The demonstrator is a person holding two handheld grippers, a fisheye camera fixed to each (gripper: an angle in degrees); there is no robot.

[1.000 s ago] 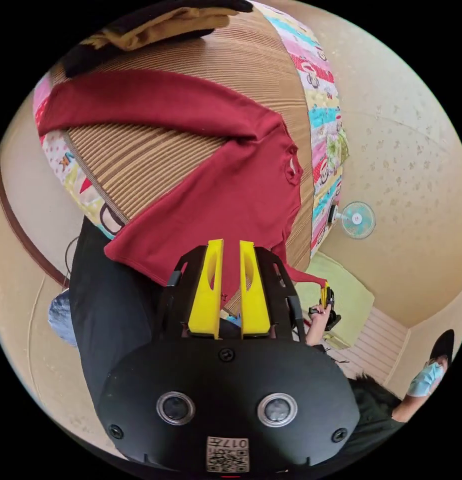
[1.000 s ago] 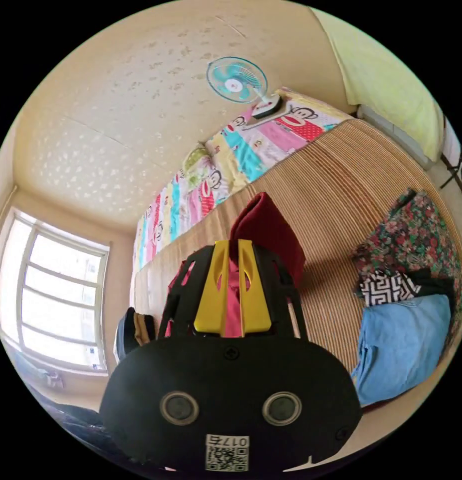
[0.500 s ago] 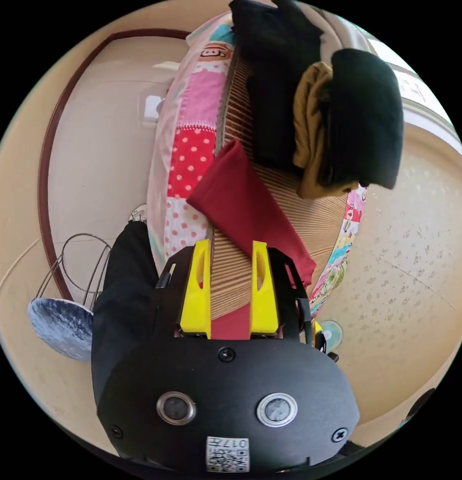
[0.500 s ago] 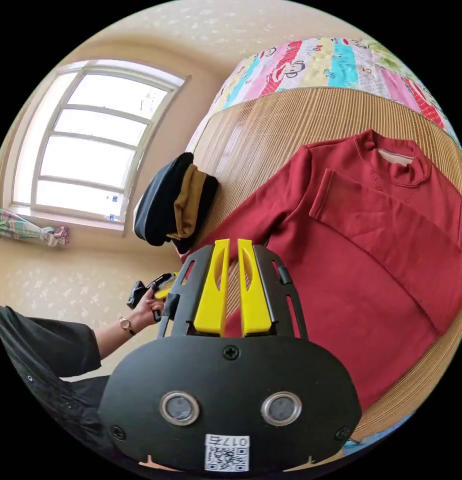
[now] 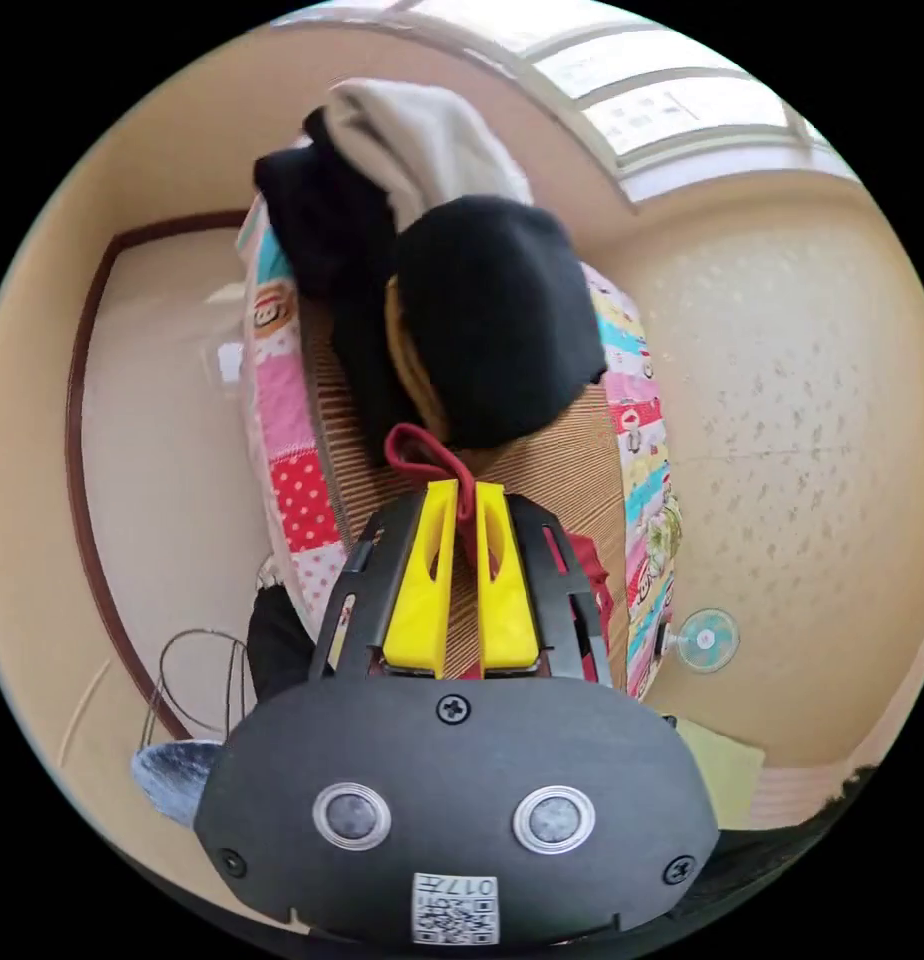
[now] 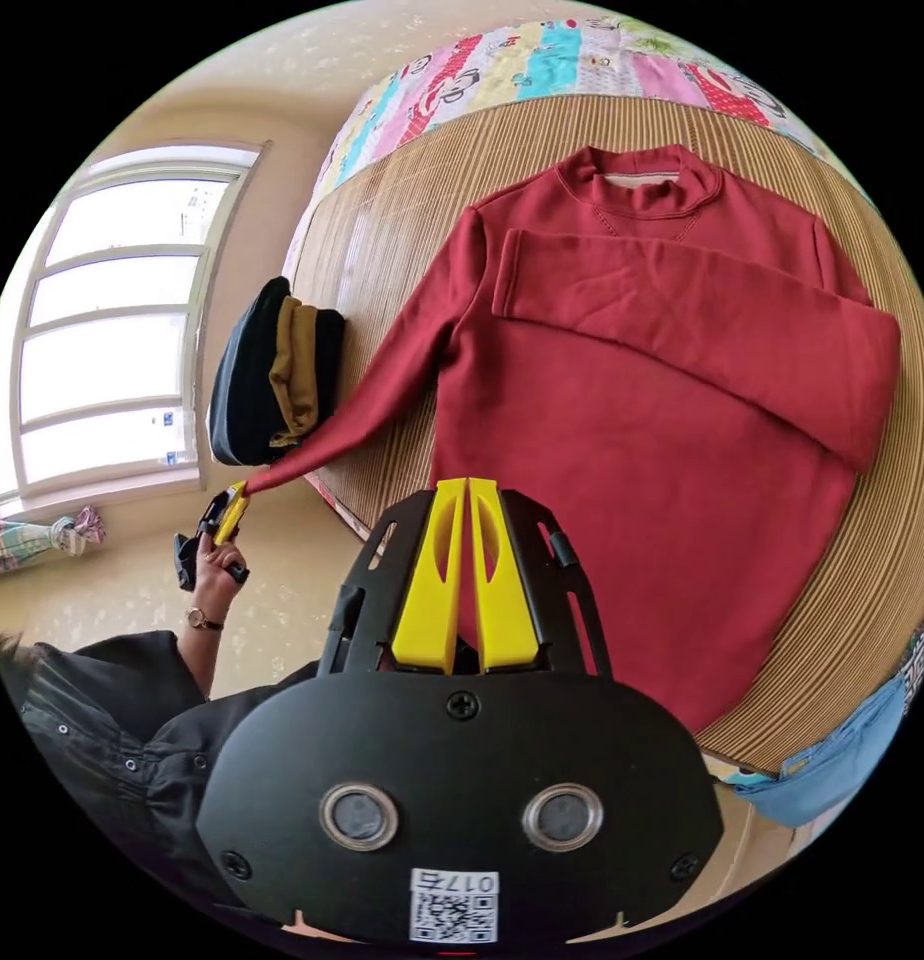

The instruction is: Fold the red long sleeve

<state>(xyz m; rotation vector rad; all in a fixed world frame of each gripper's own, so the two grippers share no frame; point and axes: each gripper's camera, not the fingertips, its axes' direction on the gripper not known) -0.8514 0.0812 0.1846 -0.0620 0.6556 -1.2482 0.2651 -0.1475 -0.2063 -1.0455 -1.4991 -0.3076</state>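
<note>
Lying flat on the striped bamboo mat (image 6: 542, 130), the red long sleeve shirt (image 6: 642, 440) is facing collar-away in the right gripper view, with one sleeve (image 6: 702, 330) already folded across its chest. The other sleeve (image 6: 382, 400) is stretching out past the mat's edge, and the left gripper (image 6: 229, 512), held in a person's hand (image 6: 210, 580), is pinching its cuff. In the left gripper view, that cuff (image 5: 422, 455) is bunching between the pressed-together yellow jaws of the left gripper (image 5: 462, 500). The right gripper (image 6: 467, 495) is hovering over the shirt's hem with its jaws pressed together, clamping nothing that can be made out. A pile of black and mustard folded clothes (image 6: 272, 370) is resting near the outstretched sleeve, beside the patchwork quilt (image 5: 282, 440).
</note>
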